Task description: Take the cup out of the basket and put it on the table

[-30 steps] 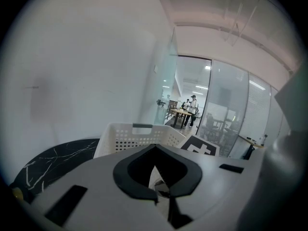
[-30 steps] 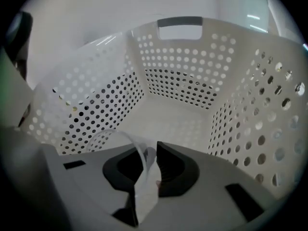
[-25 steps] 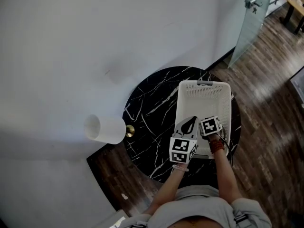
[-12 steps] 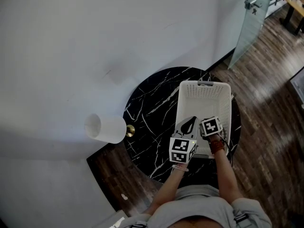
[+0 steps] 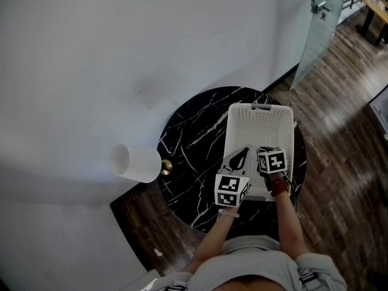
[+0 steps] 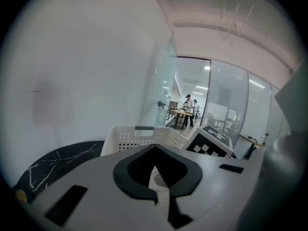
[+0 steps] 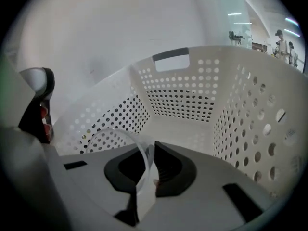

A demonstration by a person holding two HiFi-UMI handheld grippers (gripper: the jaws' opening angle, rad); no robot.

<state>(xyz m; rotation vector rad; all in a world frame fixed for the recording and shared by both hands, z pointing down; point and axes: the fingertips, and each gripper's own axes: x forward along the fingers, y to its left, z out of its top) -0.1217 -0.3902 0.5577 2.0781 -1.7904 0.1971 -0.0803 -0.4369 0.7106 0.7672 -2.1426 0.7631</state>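
Right gripper (image 7: 147, 166) is sitting down inside the white basket (image 7: 178, 100), and its jaws are closing with the thin clear wall of the cup (image 7: 144, 183) between them. The ribbed pad is pressing against that wall, so it's clamping the cup by its rim. The rest of the rim is curving off to the left of the jaws, see-through enough that the basket's holes are showing behind it. So the cup is sitting inside the basket, at the end nearest the person.

Left gripper (image 6: 156, 171) is hanging just beside it with its jaws together and nothing in them, pointing along the basket (image 6: 144, 137) from the outside.

From the head view, the right gripper (image 5: 264, 151) is dipping into the near end of the basket (image 5: 260, 108), and the left gripper (image 5: 245, 151) is hovering over the near-left rim. The basket is resting on the right side of a round black marble surface (image 5: 194, 144), which is standing against a pale wall, with dark wood floor (image 5: 339, 102) around it.
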